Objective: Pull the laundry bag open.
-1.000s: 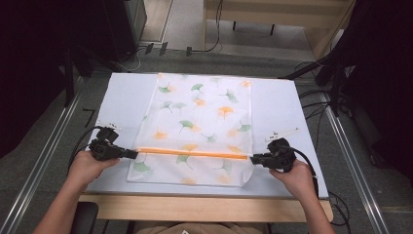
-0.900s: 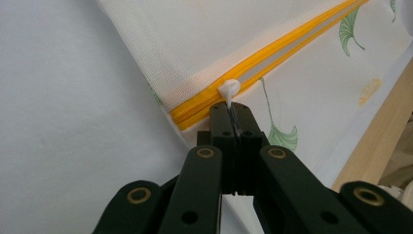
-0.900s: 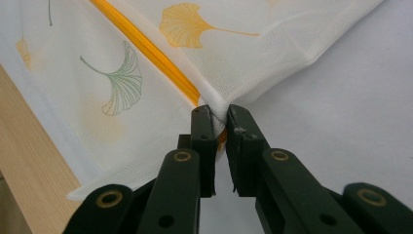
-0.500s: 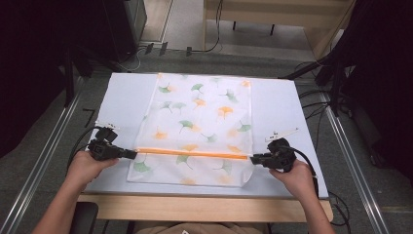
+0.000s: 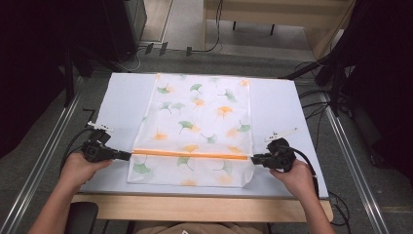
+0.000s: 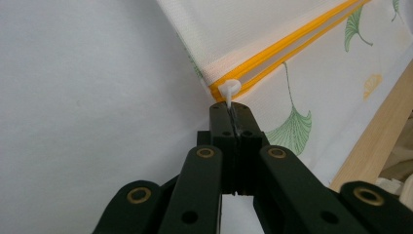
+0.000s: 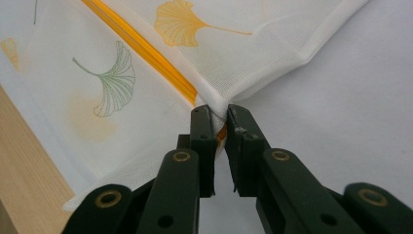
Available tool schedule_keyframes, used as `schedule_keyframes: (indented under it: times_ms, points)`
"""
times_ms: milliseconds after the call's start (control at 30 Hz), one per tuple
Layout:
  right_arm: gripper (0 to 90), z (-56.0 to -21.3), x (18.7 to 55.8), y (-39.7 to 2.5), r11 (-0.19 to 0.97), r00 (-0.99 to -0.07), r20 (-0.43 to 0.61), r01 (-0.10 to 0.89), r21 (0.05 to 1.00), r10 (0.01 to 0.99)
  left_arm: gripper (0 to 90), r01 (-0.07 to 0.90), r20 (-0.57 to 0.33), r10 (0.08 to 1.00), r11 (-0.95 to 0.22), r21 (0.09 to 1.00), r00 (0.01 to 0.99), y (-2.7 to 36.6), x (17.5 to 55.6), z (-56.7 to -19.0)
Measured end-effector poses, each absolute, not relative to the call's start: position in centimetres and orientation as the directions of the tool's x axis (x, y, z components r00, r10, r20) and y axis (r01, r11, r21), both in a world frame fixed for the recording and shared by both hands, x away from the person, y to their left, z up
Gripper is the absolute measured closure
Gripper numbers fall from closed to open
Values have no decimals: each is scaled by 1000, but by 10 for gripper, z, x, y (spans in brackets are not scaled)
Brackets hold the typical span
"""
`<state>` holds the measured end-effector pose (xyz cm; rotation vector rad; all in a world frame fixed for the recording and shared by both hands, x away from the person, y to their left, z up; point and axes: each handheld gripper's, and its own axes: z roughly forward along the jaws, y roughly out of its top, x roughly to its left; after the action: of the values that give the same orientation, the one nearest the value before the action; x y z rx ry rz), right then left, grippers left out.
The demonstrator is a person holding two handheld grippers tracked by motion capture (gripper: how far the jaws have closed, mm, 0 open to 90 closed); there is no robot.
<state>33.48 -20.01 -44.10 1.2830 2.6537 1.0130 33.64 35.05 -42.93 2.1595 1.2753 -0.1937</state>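
While bag [image 5: 199, 126] lies flat, left tool [image 6: 231, 108] clenches zip tab [image 6: 228, 90], right tool [image 7: 219, 122] grips bag corner.

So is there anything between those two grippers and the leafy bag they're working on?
Nothing visible. The left gripper is shut on the white zipper pull at one end of the orange zipper. The right gripper pinches the bag at the zipper's other end. The table around the bag is bare.

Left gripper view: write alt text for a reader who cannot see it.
The left gripper, jaws shut, pinches the white zipper pull at the end of an orange zipper on a white mesh bag printed with ginkgo leaves, lying on a pale table.
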Motion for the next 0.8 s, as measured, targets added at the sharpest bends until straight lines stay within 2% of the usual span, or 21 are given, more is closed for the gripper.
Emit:
schedule_keyframes:
  times_ms: [533,800]
  points:
    - [815,-453,344,-209,424,-630,249,715,556,735,900,823,-425,719,-379,423,550,340,335,-432]
    - [797,-455,345,-209,427,-629,244,716,553,738,888,830,-431,726,-360,426,536,340,336,-433]
